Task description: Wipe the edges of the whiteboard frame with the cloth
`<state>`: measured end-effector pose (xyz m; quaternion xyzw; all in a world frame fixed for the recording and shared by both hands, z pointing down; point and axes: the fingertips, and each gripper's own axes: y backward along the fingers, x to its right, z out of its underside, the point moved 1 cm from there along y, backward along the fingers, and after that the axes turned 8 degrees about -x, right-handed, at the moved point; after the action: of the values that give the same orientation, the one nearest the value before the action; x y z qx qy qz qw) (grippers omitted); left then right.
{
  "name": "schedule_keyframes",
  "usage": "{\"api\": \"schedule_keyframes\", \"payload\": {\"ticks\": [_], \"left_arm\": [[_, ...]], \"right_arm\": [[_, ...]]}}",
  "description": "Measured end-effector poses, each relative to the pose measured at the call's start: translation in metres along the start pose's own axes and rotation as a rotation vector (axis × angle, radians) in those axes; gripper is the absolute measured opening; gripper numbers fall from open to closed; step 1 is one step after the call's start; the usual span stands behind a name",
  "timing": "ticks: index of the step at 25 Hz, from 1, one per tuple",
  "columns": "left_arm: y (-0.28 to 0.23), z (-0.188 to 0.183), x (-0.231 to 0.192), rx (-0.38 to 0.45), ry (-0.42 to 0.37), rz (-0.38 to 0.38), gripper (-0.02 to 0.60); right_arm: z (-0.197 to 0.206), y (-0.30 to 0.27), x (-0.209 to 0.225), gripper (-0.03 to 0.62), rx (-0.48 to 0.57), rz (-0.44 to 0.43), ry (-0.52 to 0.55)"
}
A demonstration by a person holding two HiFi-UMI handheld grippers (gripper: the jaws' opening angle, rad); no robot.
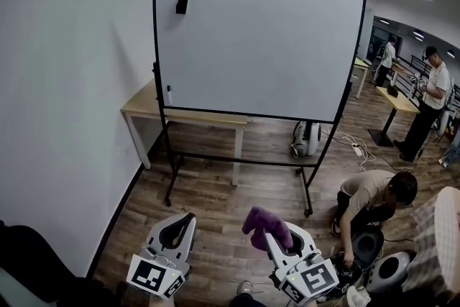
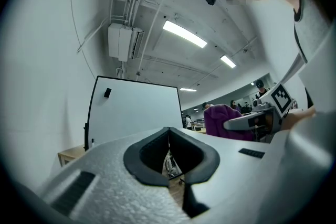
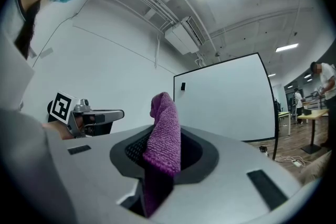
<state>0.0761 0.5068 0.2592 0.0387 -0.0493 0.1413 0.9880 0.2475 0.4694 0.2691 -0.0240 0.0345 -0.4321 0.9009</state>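
A large whiteboard with a black frame stands on a wheeled stand against the left wall, some way ahead of both grippers. It also shows in the left gripper view as the whiteboard and in the right gripper view as the whiteboard. My right gripper is shut on a purple cloth, whose top sticks up between the jaws as the purple cloth. My left gripper is held low at the left, its jaws closed together with nothing between them.
A black eraser sticks to the board's upper left. A wooden table stands behind the board. A person crouches on the floor at the right, beside a white machine and cables. Other people stand by desks at the far right.
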Motion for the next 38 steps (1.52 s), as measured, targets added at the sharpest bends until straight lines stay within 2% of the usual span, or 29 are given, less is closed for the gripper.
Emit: {"api": "schedule_keyframes", "payload": {"ticks": [17, 27, 38], "left_arm": [[-0.121, -0.005, -0.046, 0.023, 0.001, -0.085, 0.017], [-0.168, -0.004, -0.043, 0.031, -0.008, -0.135, 0.017], [-0.198, 0.003, -0.065, 0.022, 0.001, -0.113, 0.017]], "right_arm": [[-0.02, -0.109, 0.102, 0.08, 0.036, -0.121, 0.005], [-0.013, -0.134, 0.15, 0.08, 0.048, -0.189, -0.019], [-0.01, -0.163, 0.168, 0.08, 0.053, -0.168, -0.049]]}}
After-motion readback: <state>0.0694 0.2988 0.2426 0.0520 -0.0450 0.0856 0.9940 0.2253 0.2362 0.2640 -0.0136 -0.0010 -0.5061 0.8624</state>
